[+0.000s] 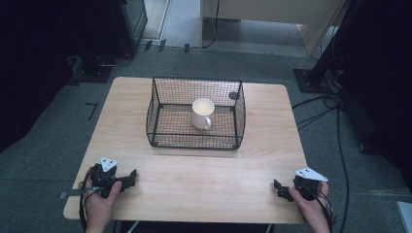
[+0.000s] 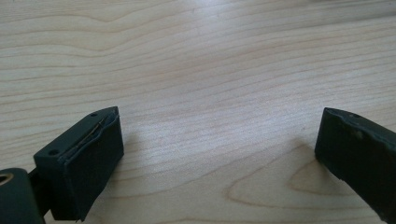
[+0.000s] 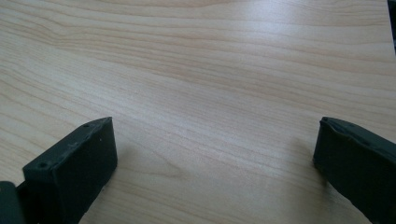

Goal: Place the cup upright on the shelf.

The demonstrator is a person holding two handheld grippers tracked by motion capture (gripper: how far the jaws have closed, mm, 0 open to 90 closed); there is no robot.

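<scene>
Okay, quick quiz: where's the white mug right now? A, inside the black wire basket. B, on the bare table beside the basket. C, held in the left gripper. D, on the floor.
A: the white mug stands upright inside the wire basket, with both grippers far from it.

Glossy ceramic mug (image 1: 202, 112), black wire basket (image 1: 155, 104)

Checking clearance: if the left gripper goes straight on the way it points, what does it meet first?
Probably the table itself: the left gripper, jaws wide apart, looks down on bare wood. How steeply it tilts is unclear.
</scene>
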